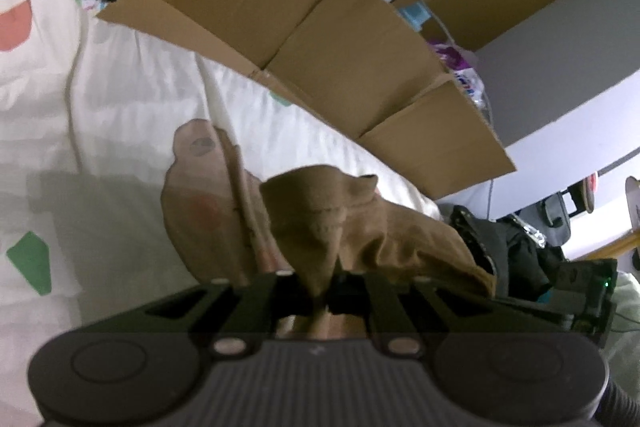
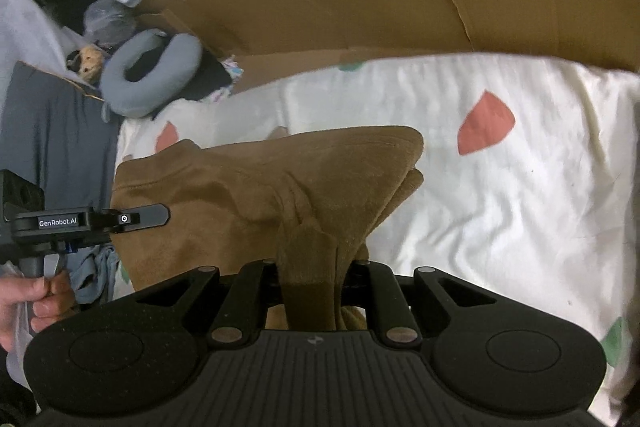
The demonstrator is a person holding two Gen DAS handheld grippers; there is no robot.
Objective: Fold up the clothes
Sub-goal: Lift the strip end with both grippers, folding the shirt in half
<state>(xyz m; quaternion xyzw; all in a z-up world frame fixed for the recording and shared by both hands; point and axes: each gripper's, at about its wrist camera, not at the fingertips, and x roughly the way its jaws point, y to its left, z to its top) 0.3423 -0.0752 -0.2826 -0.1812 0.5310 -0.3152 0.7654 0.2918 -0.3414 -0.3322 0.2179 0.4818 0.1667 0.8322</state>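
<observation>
Left wrist view shows the left gripper (image 1: 322, 297) pinched nearly closed on a bunched fold of the brown garment (image 1: 360, 227), with the cloth squeezed into a narrow neck between the two fingers. Beyond the pinch, the garment spreads out above the white bedsheet (image 1: 132, 107), which is printed with red and green shapes; its paler inner face, with a round mark, is turned toward the camera. A large cardboard box (image 1: 300, 27) lies behind it on the bed.

Right wrist view shows the right gripper (image 2: 312, 279) also clamped on a thick wad of the same brown garment (image 2: 260, 187), its fingers only a little apart with the fabric filling the gap. The cloth stretches leftward to the other gripper (image 2: 152, 217), held by a hand (image 2: 24, 303) at the frame's edge. A grey neck pillow (image 2: 152, 79) lies at the head of the bed.

Both sets of fingertips are buried in fabric, so the pads themselves cannot be seen. Both pictures are blurred. How much of the garment rests on the sheet is hard to tell, and its lower part is hidden behind the gripper bodies.
</observation>
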